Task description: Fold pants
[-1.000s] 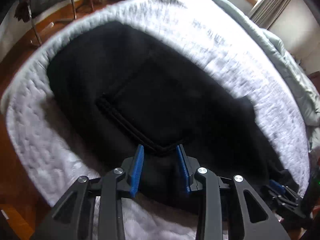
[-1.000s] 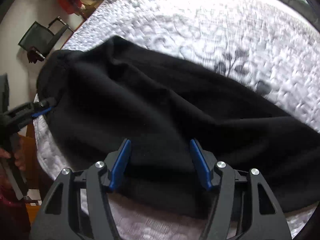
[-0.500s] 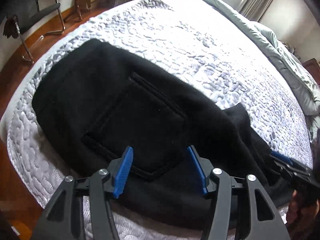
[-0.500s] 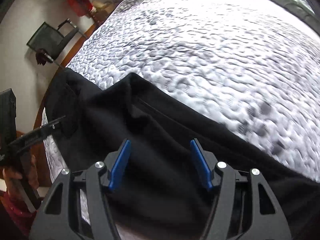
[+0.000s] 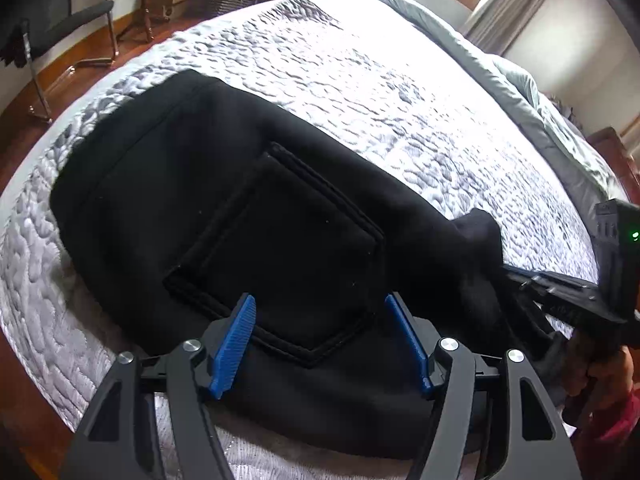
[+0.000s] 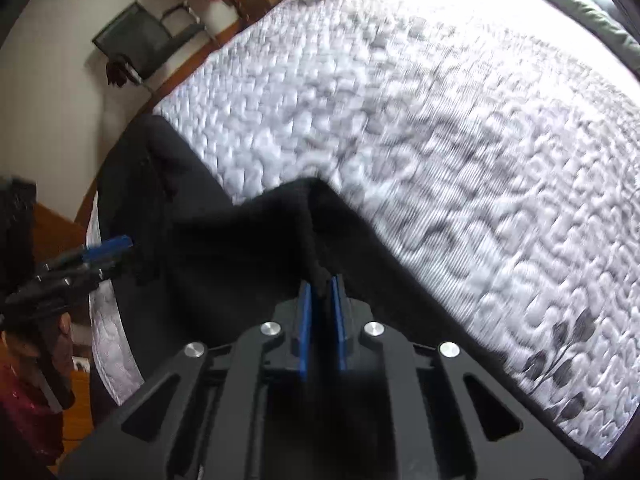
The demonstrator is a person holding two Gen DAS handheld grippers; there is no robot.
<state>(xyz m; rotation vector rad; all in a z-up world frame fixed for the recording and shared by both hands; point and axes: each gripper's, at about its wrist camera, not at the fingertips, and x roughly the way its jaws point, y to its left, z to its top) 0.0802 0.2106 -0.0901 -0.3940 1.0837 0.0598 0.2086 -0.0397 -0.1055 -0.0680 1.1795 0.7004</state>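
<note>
Black pants (image 5: 240,208) lie on the quilted bed near its foot edge, back pocket (image 5: 288,256) facing up. My left gripper (image 5: 320,320) is open, its blue pads either side of the pocket's lower point, holding nothing. My right gripper (image 6: 320,292) is shut on a raised fold of the pants (image 6: 256,240) and lifts it into a peak. In the left wrist view the right gripper (image 5: 520,280) shows at the right, at the cloth's lifted corner. The left gripper (image 6: 108,246) shows at the left of the right wrist view.
The white-grey quilt (image 6: 440,140) covers the bed beyond the pants. A grey duvet (image 5: 540,112) is bunched at the far side. A black chair (image 5: 60,16) and wooden floor (image 5: 72,68) lie beyond the bed's foot.
My right gripper has shut on a fold of the pants and lifted it. My left gripper has opened and stays over the pocket.
</note>
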